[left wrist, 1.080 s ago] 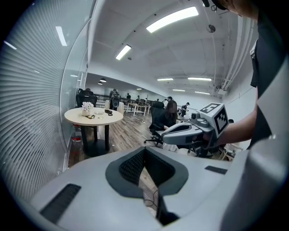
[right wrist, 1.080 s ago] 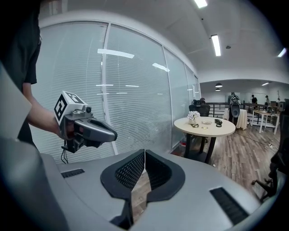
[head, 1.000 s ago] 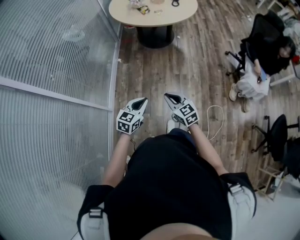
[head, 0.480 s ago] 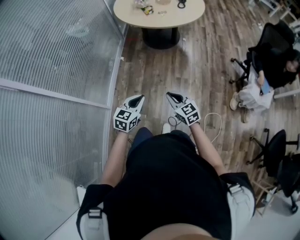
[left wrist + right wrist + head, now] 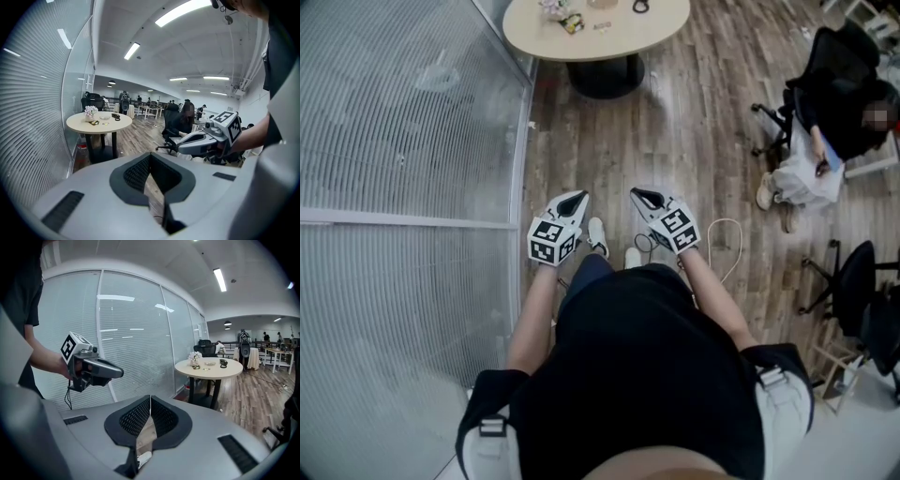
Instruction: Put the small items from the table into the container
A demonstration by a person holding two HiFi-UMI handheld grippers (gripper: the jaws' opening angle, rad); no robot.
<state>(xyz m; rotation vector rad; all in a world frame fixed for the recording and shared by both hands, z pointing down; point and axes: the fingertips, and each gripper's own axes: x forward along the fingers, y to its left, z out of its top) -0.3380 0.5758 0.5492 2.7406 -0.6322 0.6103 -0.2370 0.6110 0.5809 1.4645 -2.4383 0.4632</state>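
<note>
Entry 1: ribbed frosted-glass partition wall [image 5: 403, 141], along my left.

Entry 2: left gripper [image 5: 573, 201], held out over the brown wood-plank floor [image 5: 694, 122]. I read its jaws as fully together, with nothing between them.

Entry 3: round beige table on a black pedestal [image 5: 661, 21], well ahead of both grippers. It carries the task's small items [image 5: 565, 19]: a white flower cluster, a dark-and-yellow piece, a black ring-like piece [image 5: 643, 6] and a clear shallow dish [image 5: 209, 363]. The dish may be the container, but I cannot tell at this range.

Entry 4: right gripper [image 5: 642, 198], level with the left one. Its jaws are also pressed together and hold nothing.

Entry 5: white looped cable [image 5: 727, 234] on the floor.

Entry 6: seated person in a black office chair [image 5: 825, 103], far right.

Step in hand, as I judge it: the approach, with 0 items collected. The next move calls for closing on the table, then parting 1 gripper's jaws above the nearest item.
</note>
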